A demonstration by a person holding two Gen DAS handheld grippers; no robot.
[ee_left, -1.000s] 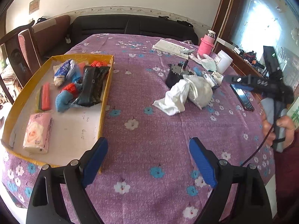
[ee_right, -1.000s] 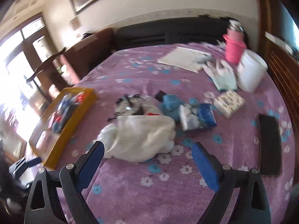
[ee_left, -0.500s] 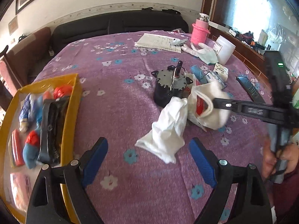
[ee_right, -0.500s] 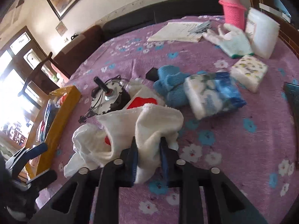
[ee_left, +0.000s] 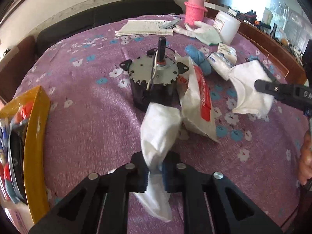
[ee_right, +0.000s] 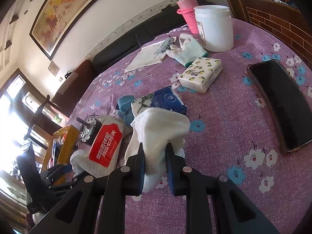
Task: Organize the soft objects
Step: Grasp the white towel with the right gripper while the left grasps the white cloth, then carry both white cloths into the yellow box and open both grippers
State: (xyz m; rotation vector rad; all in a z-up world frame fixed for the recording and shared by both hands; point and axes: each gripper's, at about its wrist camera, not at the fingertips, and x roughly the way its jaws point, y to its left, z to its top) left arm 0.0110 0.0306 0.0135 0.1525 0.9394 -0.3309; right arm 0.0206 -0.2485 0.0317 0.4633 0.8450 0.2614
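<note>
Now, across the purple flowered counter (ee_left: 81, 117) you had the white towel (ee_left: 159, 128) caught at both ends. Your left tongs (ee_left: 155, 172) had just clenched on its near end, cloth pinched between the pads, and your right tongs (ee_right: 155, 165) were clamped on the far end, bunched white fabric (ee_right: 161, 124) bulging out above the blue pads. In the left view the towel's long axis ran from the near end diagonally away toward the right, and it sagged behind the red-and-white wipes pack (ee_left: 200, 99) — the middle was hidden there.

To do the step well, you needed to lift both ends together and level, so the slack cleared the wipes pack and the grey motor (ee_left: 154, 78) just beside it instead of dragging them along. Judging by the pinches, both grips sat near the edges of the cloth — a sharp pull apart could have slipped a corner free, so gentle tension was the safer choice.

The yellow tray (ee_left: 37, 136), at the left edge and already holding several soft things, looked the likely destination, well apart from the towel.
</note>
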